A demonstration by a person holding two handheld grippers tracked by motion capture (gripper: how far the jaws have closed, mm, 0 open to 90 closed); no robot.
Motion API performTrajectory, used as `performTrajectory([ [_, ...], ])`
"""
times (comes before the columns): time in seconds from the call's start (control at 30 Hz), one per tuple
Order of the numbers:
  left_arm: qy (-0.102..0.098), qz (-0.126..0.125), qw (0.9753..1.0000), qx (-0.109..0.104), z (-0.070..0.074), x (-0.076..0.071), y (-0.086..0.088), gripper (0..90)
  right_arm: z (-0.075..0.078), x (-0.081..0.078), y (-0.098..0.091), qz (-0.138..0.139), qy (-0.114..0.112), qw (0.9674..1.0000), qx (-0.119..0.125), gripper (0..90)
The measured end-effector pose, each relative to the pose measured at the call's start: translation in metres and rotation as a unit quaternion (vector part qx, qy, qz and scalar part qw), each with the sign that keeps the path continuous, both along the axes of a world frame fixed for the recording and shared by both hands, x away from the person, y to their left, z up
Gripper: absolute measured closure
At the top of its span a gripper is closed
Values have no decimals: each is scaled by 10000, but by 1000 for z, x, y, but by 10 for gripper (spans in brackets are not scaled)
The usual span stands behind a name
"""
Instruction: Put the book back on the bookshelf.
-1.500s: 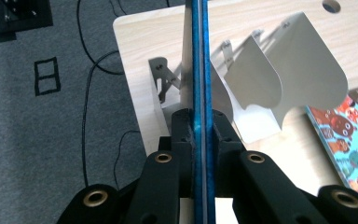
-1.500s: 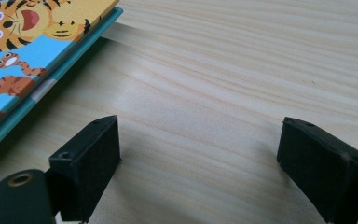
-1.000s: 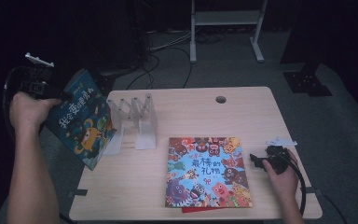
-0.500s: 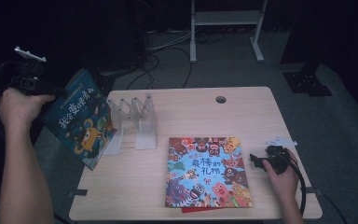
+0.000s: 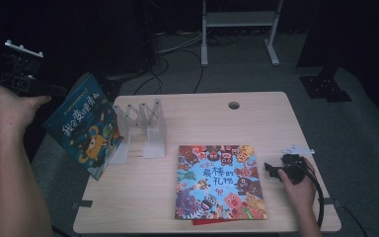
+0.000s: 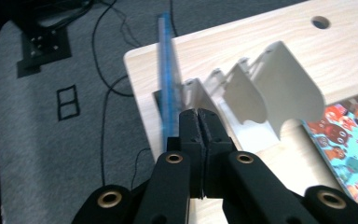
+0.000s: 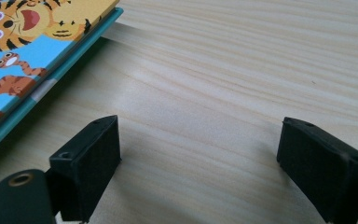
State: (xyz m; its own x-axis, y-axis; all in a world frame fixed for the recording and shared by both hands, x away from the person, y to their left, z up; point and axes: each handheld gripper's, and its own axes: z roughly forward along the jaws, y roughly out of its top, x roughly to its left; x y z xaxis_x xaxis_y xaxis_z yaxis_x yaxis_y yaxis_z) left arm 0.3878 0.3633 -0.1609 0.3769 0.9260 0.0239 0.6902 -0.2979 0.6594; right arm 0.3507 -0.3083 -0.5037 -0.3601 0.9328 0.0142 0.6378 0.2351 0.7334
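A blue picture book stands tilted at the left end of the white rack, partly past the table's left edge. My left gripper is raised off to the book's upper left. In the left gripper view its jaws have just been closing and are shut, with nothing between them. The book's edge rises just beyond them, beside the rack. A colourful animal book lies flat at the table's front. My right gripper rests beside its right edge, open, with bare wood between the jaws.
The wooden table has a cable hole at the back. A red sheet peeks from under the flat book. White paper scraps lie near the right hand. Cables and a metal stand sit on the floor behind.
My left hand has risen and drawn away to the left from the blue book, which stays leaning at the rack. The right hand has kept still.
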Motion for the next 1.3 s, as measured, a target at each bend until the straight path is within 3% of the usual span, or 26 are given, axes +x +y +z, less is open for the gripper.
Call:
performTrajectory([
  [0.23,303,-372,9988,-47,-16,4,-17,898,0,0,0,1,-3,10000,0,122],
  [0.33,328,-458,9984,43,-25,5,-25,898,0,0,0,1,0,10000,1,123],
  [0.43,307,-553,9980,-11,-31,4,-30,897,0,0,0,0,-3,10000,2,122],
  [0.53,304,-732,9967,-193,-36,3,-37,896,0,0,0,1,-3,10000,1,122],
  [0.73,382,-1089,9929,-292,-44,3,-51,892,0,0,0,-1,-1,10000,2,122],
  [0.83,312,-1199,9920,-253,-48,0,-58,856,0,0,0,-1,0,10000,2,122],
  [1.1,532,-1407,9885,-143,-63,-4,-77,857,0,0,0,2,-2,10000,-3,122],
  [1.3,583,-1552,9860,-173,-79,-6,-91,854,0,0,0,-8,1,10000,-3,120],
])
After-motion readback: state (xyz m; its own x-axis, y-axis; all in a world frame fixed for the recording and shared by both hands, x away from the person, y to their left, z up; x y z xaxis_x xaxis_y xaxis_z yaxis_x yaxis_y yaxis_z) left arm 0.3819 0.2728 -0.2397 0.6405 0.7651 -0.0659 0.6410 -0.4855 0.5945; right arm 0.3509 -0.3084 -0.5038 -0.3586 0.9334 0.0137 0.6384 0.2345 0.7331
